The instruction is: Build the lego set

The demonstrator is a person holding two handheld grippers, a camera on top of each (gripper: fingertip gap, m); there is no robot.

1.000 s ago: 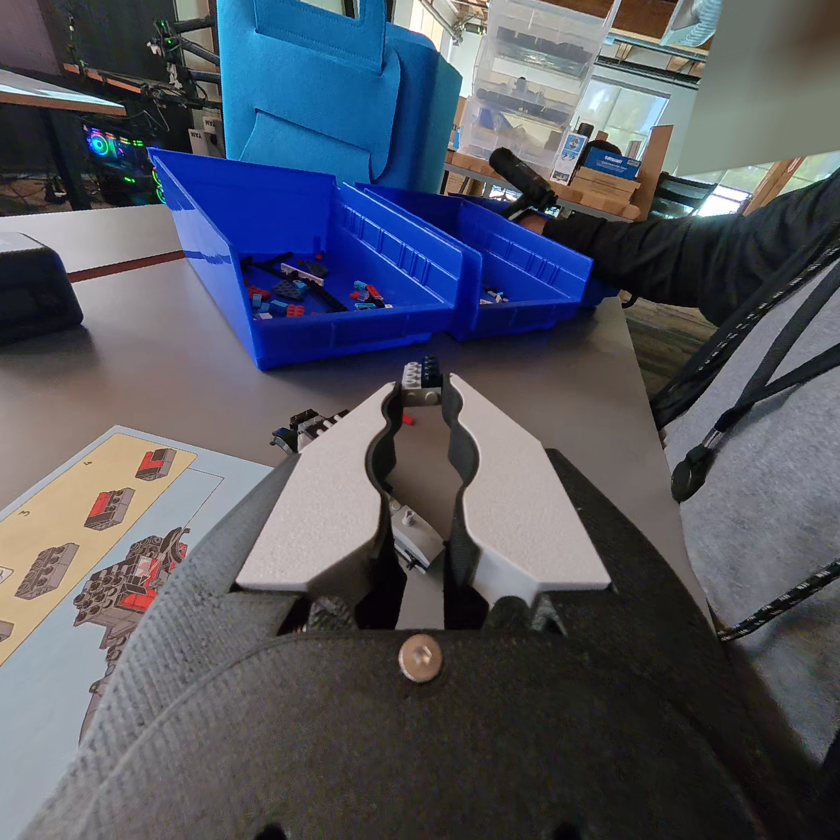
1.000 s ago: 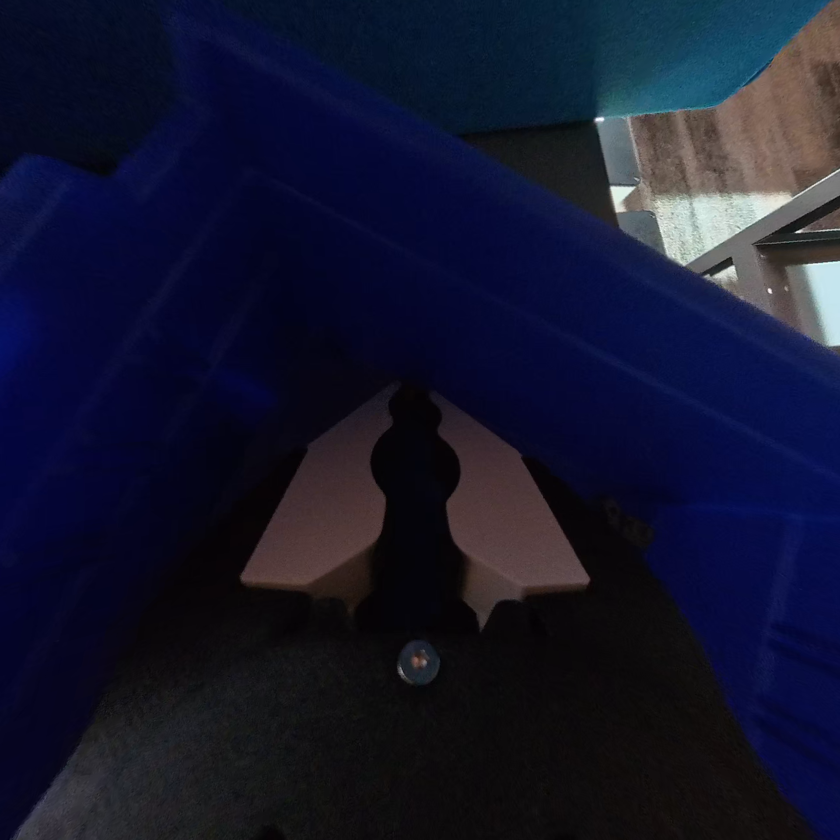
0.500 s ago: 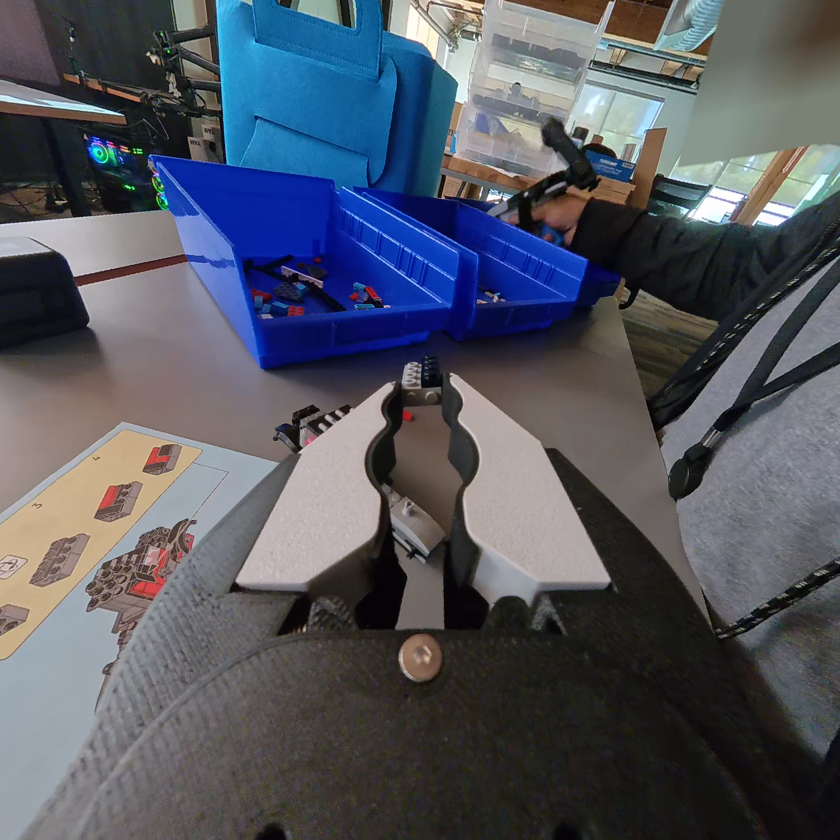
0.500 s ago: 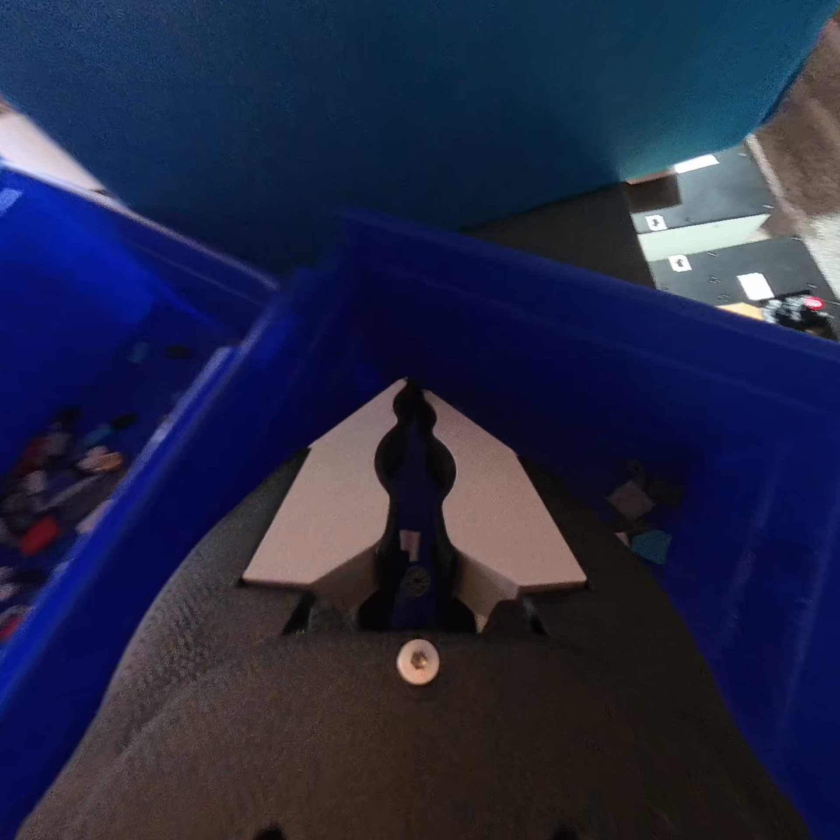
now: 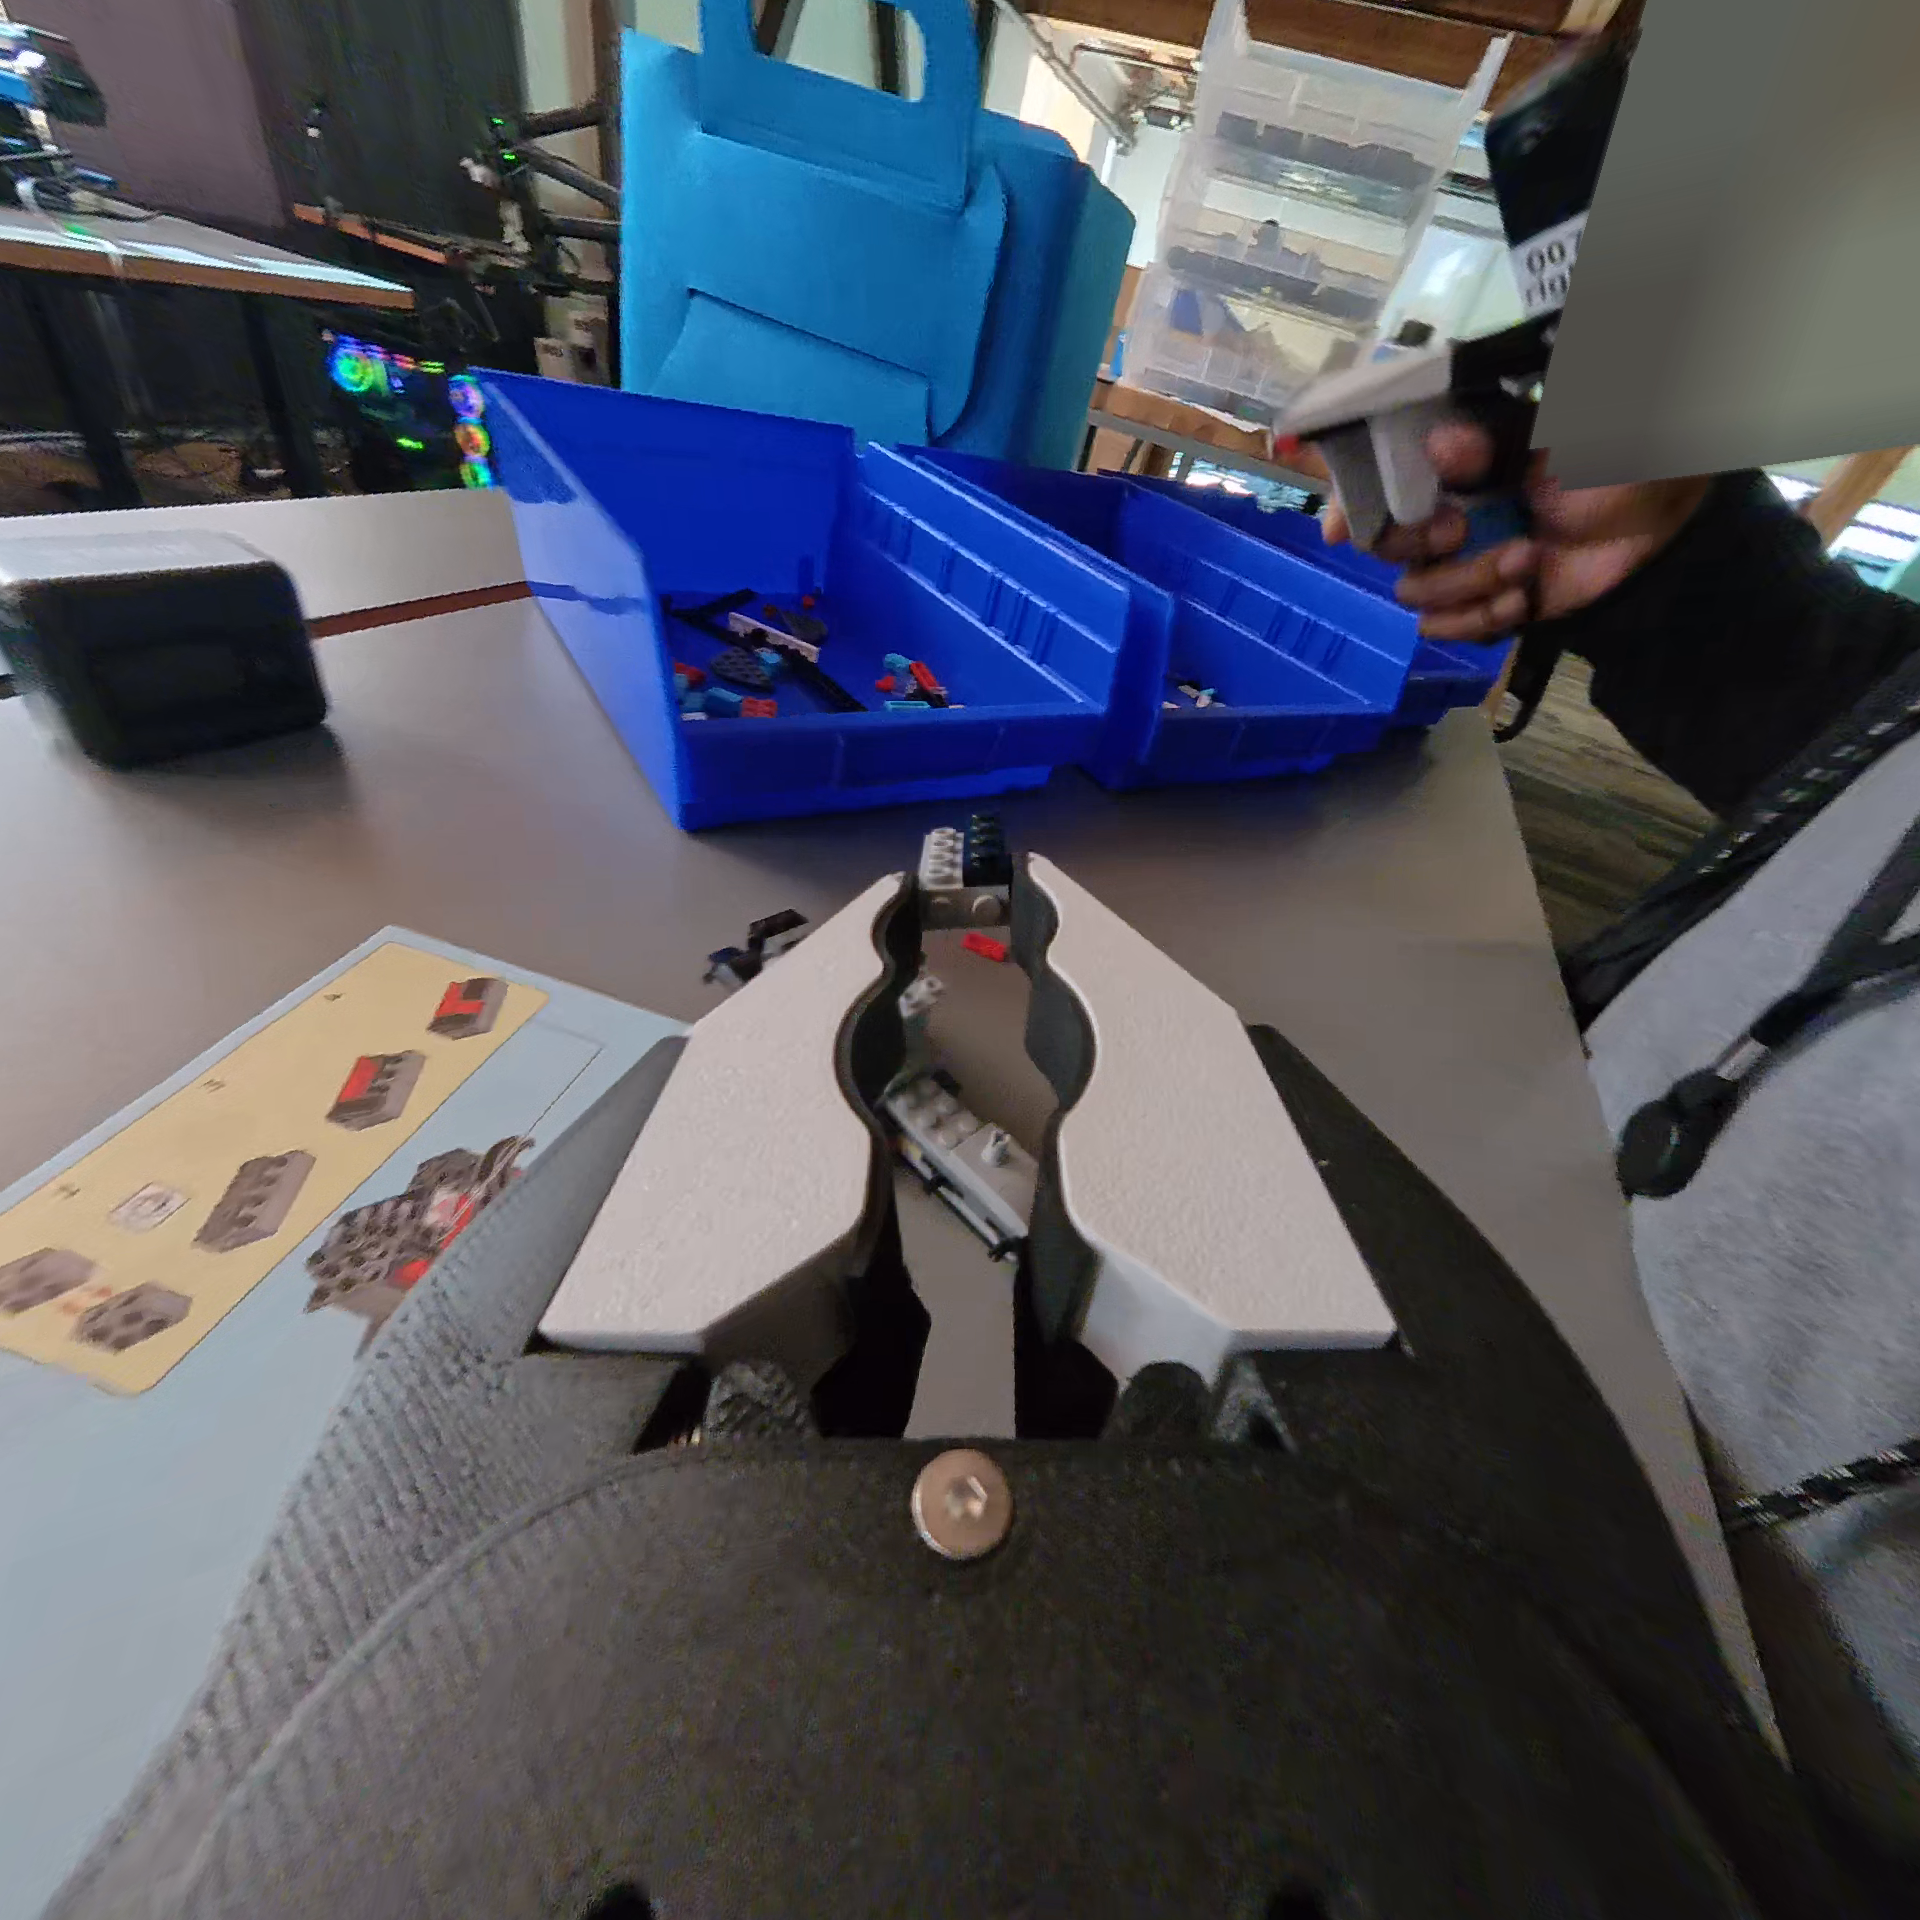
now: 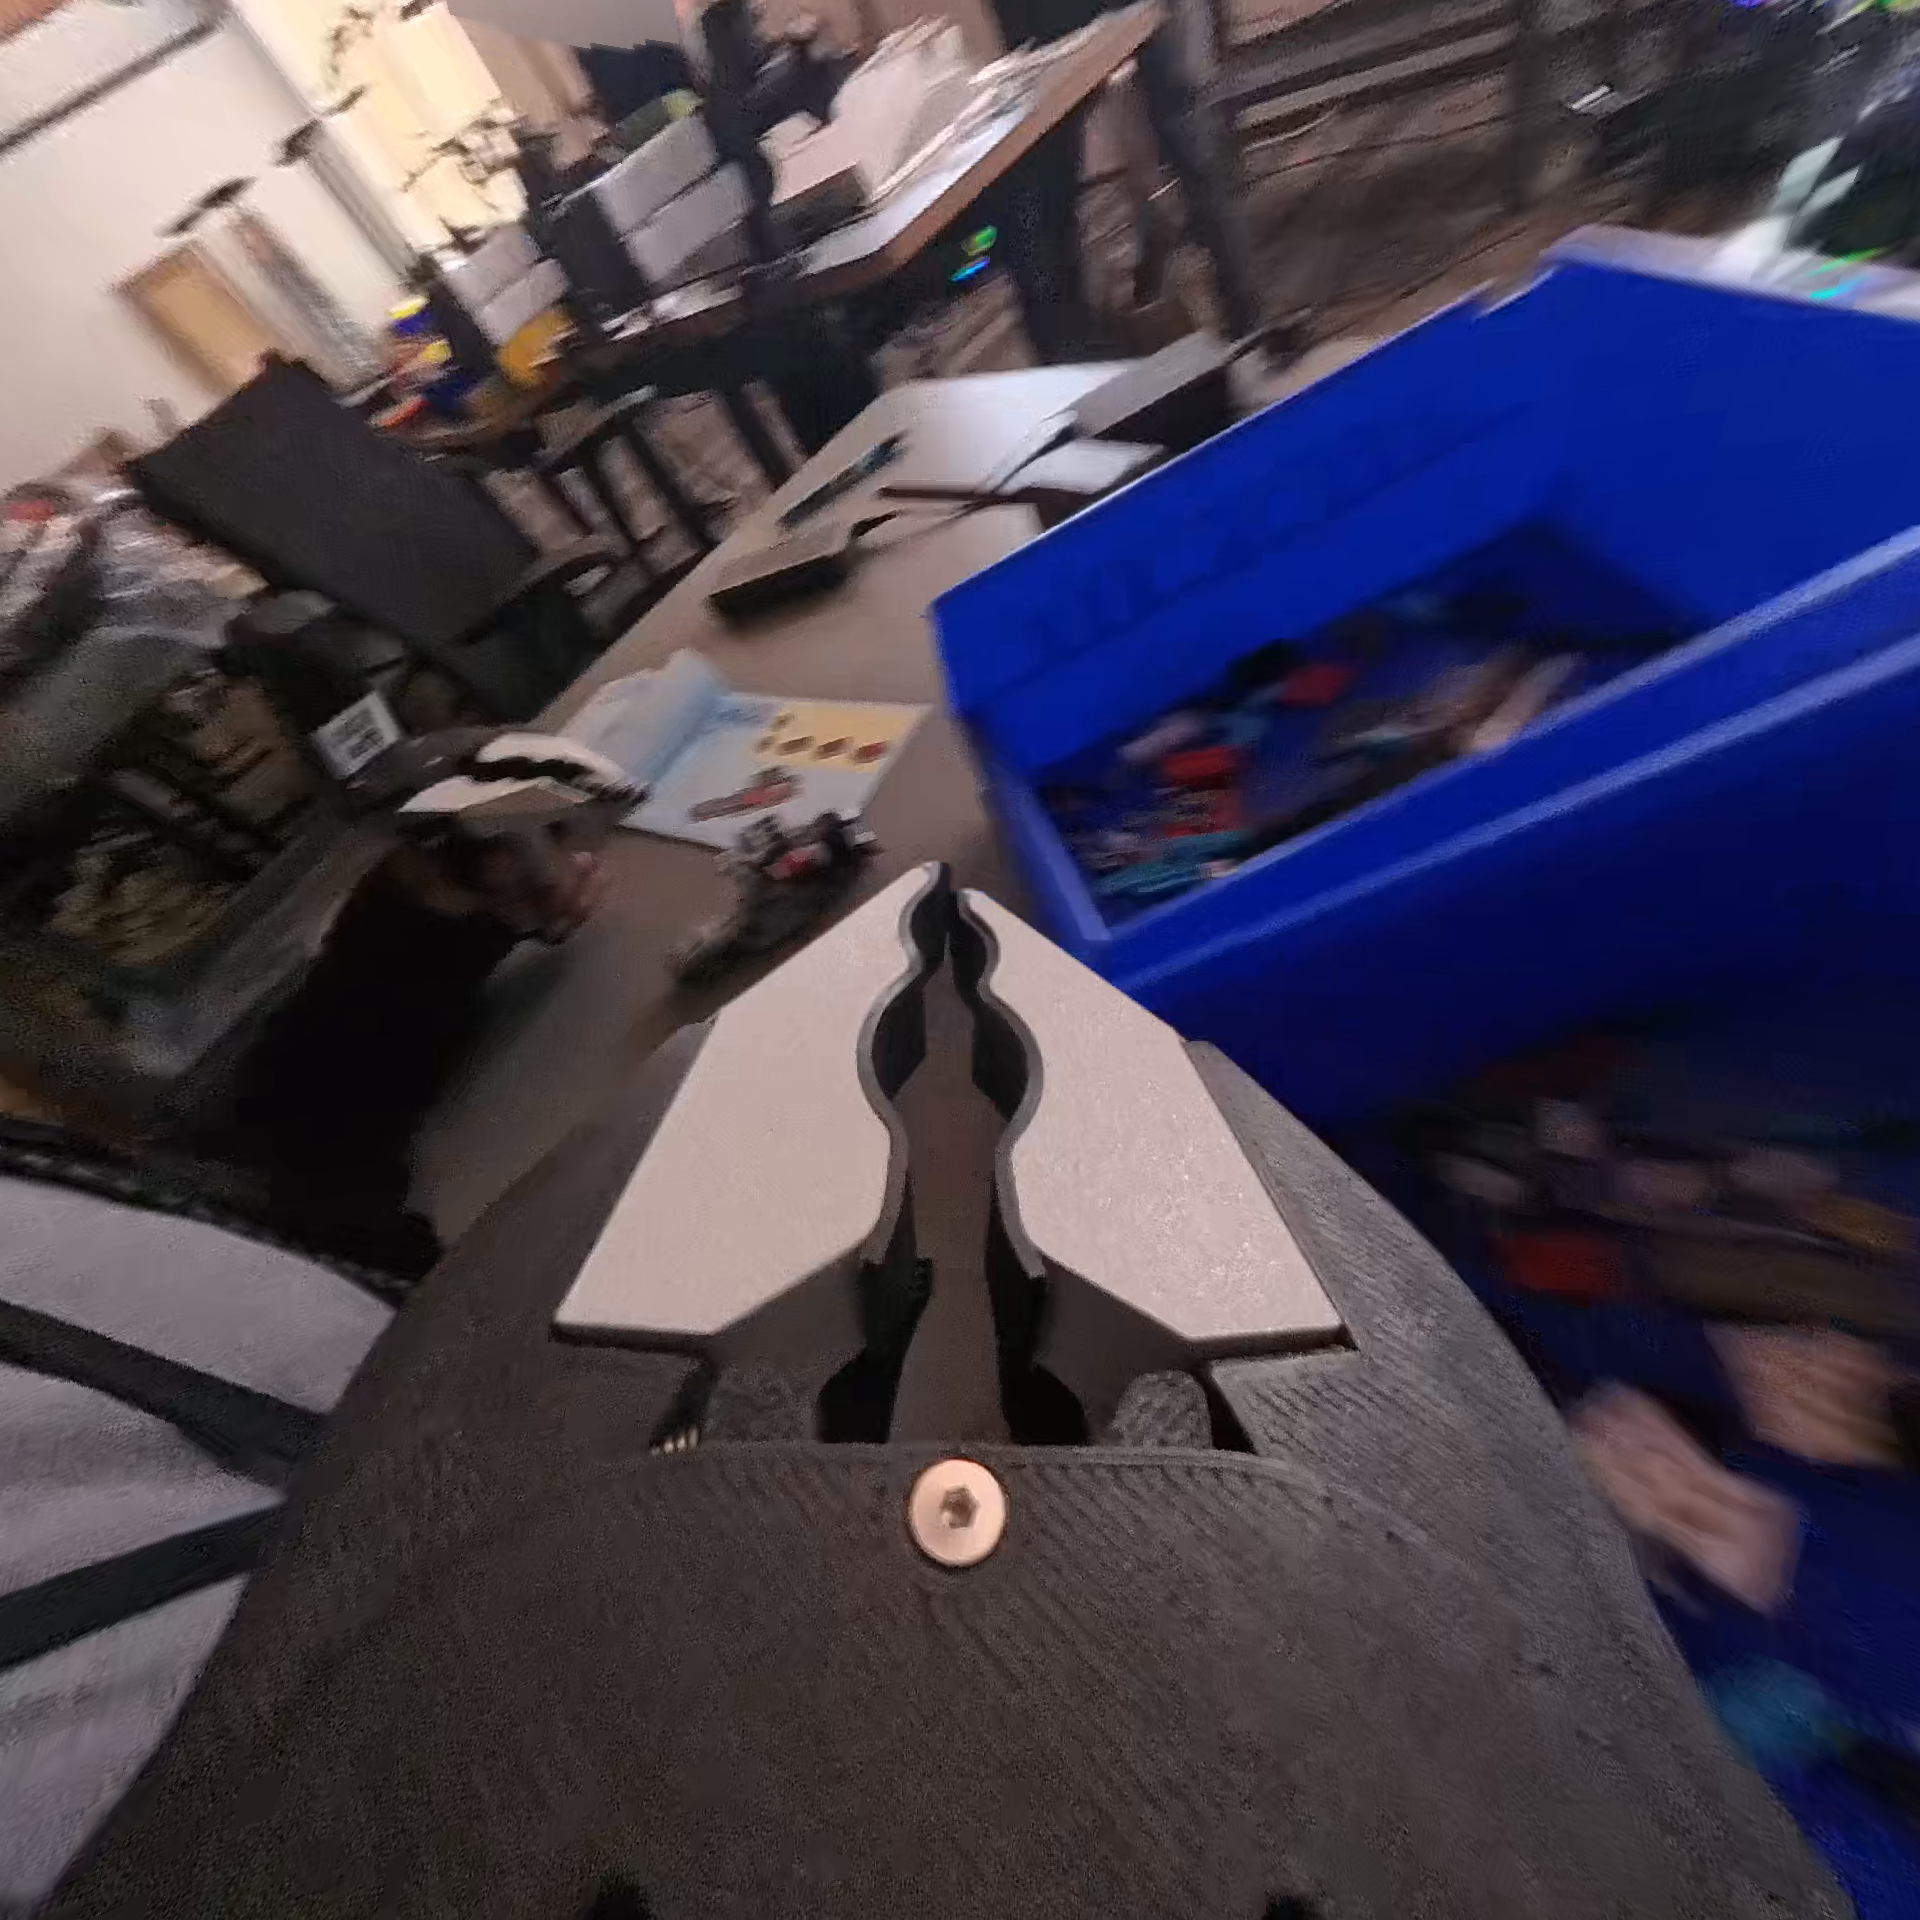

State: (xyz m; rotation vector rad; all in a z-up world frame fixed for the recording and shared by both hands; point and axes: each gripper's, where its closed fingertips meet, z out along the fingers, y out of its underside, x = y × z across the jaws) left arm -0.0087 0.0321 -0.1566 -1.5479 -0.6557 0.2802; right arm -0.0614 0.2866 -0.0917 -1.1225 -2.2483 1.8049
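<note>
My left wrist camera sits low over the grey table, just behind its own gripper, and faces forward across the tabletop toward the blue bins at the far side. The instruction sheet lies near on the left, and the right gripper shows far right, raised above the bins.

My right wrist camera rides higher, tilted and blurred, looking from the bins' side back across the same table. Bins fill its right; the instruction sheet and the left gripper lie farther off, left of centre.

Both views share the table, the bins and the sheet.
</note>
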